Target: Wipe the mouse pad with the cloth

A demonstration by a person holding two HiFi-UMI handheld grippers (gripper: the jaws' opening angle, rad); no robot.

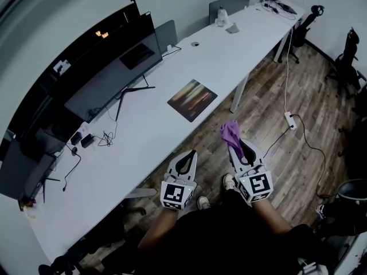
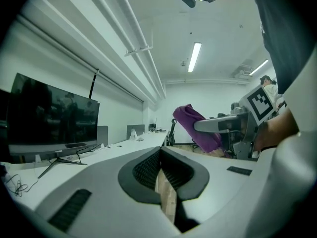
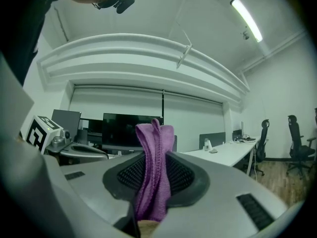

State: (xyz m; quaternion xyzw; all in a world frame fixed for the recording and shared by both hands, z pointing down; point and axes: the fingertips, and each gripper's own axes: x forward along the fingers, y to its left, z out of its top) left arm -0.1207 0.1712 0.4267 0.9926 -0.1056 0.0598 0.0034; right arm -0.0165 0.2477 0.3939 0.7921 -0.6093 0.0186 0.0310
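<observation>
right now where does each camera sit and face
Head view: on the person's head, steeply down at the desk, mouse pad, left tongs, right tongs; legs show.
Left gripper view: on the left tongs, along shut jaws past the monitor; forearm shows.
Right gripper view: on the right tongs, along jaws clamping the cloth; shirt shows.
Shared: the cloth.

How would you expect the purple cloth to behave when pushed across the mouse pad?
Probably soft and floppy: the cloth bunches in folds between the right gripper's shut jaws. Likely light, since its free end stands up unsupported.

Black clothes [image 1: 229, 239], pale shoes [image 1: 229, 181]
</observation>
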